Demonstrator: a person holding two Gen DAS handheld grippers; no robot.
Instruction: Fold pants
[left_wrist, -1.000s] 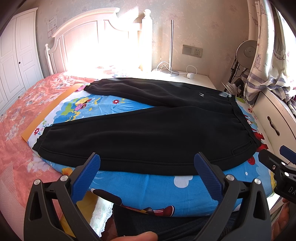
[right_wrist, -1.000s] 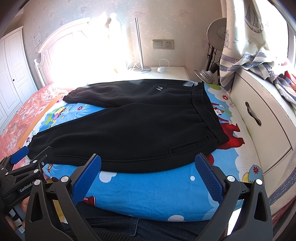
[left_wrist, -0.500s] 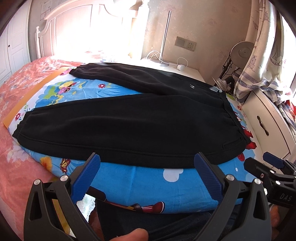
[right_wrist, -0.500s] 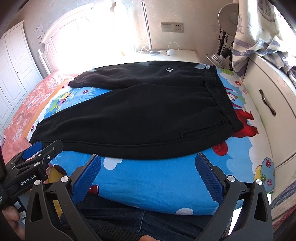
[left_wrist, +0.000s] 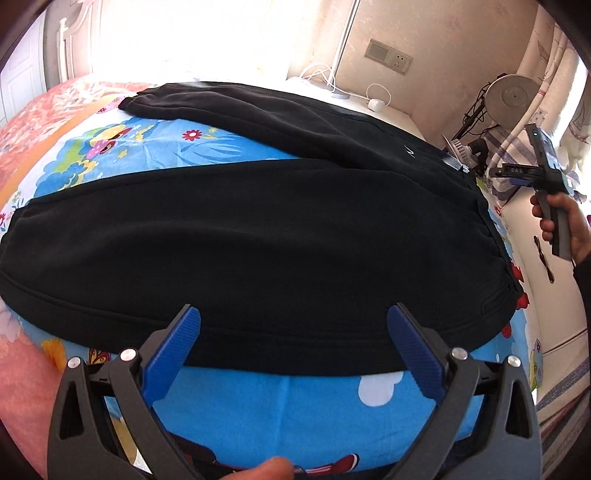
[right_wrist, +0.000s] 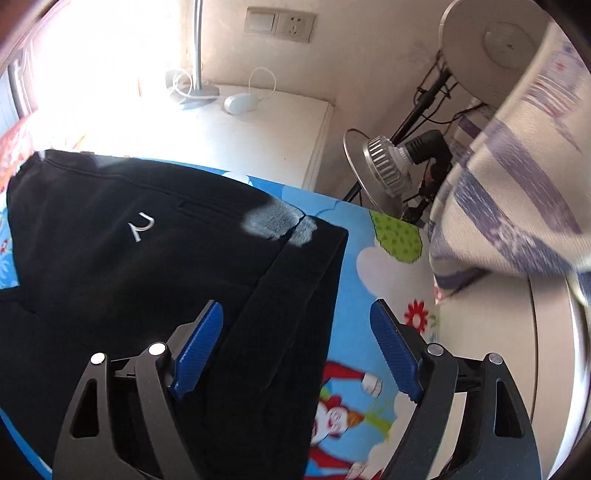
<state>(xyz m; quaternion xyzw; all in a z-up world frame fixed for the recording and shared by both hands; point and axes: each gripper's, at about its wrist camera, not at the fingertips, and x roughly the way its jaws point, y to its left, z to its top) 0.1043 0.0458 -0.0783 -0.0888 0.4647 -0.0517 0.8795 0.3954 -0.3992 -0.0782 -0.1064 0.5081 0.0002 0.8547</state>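
Black pants (left_wrist: 258, 236) lie flat on a blue cartoon sheet (left_wrist: 295, 413), legs spread to the left, waistband to the right. My left gripper (left_wrist: 293, 325) is open and empty, just above the near edge of the near leg. My right gripper (right_wrist: 295, 325) is open and empty, hovering over the waistband (right_wrist: 295, 295) near its far corner. A small white logo (right_wrist: 140, 226) shows on the far leg. The right gripper also shows in the left wrist view (left_wrist: 517, 171), held up beyond the waistband.
A white nightstand (right_wrist: 258, 125) with a charger and cable stands behind the bed. A lamp head (right_wrist: 384, 166) and stand sit right of it. A striped curtain (right_wrist: 517, 192) and a white cabinet (left_wrist: 546, 280) border the right side. A pink bedspread (left_wrist: 22, 122) lies left.
The right gripper has swung up and far forward, from the near bed edge to over the waistband's far corner. The left gripper has moved closer to the near leg.
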